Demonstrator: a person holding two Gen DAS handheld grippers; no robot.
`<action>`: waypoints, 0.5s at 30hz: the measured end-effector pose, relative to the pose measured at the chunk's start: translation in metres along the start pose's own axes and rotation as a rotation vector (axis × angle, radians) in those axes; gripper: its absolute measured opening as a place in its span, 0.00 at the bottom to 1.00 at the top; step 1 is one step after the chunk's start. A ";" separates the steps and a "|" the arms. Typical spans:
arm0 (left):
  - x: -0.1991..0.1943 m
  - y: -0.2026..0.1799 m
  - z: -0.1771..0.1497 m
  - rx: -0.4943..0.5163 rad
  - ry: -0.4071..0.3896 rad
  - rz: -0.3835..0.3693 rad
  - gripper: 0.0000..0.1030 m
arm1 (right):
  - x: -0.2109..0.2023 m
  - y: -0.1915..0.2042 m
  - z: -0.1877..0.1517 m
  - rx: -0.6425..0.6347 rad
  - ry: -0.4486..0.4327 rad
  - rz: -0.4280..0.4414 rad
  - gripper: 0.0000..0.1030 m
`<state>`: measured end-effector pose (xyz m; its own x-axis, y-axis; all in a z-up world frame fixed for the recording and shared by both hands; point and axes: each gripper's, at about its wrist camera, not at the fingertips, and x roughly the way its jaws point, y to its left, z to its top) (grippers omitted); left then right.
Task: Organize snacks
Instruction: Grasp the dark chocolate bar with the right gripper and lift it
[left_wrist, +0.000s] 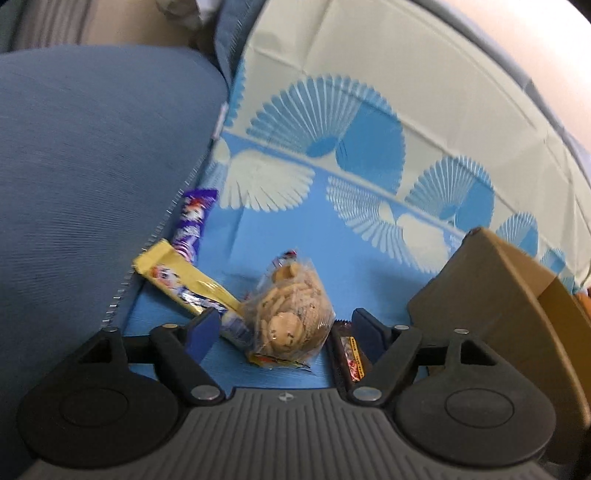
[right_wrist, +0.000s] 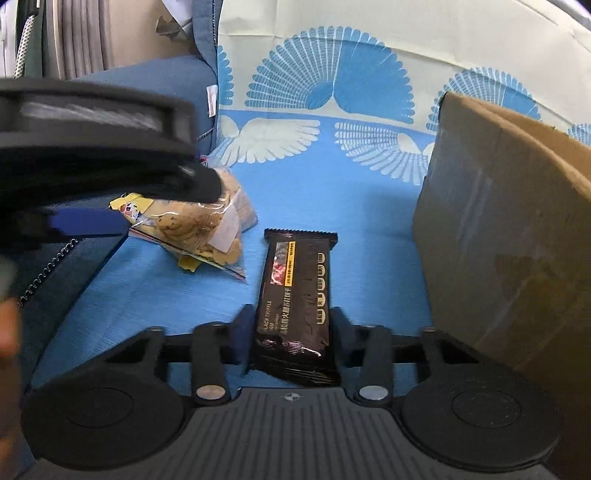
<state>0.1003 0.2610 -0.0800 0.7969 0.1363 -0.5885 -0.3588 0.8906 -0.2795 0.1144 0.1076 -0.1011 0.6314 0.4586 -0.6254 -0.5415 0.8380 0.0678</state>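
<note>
A clear bag of cookies (left_wrist: 288, 314) lies on the blue patterned cloth (left_wrist: 314, 229). My left gripper (left_wrist: 284, 328) is open, its fingers on either side of the bag and not touching it. A yellow snack bar (left_wrist: 184, 277) and a purple snack bar (left_wrist: 192, 225) lie to its left. A black snack packet (right_wrist: 295, 302) lies lengthwise between the fingers of my right gripper (right_wrist: 291, 332); the jaws stand close on both sides of it. The cookie bag also shows in the right wrist view (right_wrist: 207, 229), under the left gripper (right_wrist: 92, 221).
A brown cardboard box (right_wrist: 509, 229) stands on the right; it also shows in the left wrist view (left_wrist: 498, 295). A blue cushion (left_wrist: 92, 166) rises along the cloth's left edge. The black packet's end shows by my left gripper's right finger (left_wrist: 349, 350).
</note>
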 end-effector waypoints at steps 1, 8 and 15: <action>0.005 -0.001 0.000 0.009 0.014 0.006 0.54 | 0.000 -0.001 0.000 0.007 0.000 0.003 0.40; -0.016 -0.004 -0.007 -0.008 0.021 -0.014 0.24 | -0.012 -0.006 0.000 0.051 -0.020 -0.043 0.40; -0.077 0.001 -0.023 -0.032 0.002 -0.029 0.18 | -0.037 0.000 -0.002 0.053 0.033 -0.029 0.40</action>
<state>0.0271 0.2415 -0.0523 0.8063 0.1099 -0.5812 -0.3510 0.8798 -0.3206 0.0901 0.0904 -0.0793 0.6268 0.4248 -0.6532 -0.4925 0.8656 0.0904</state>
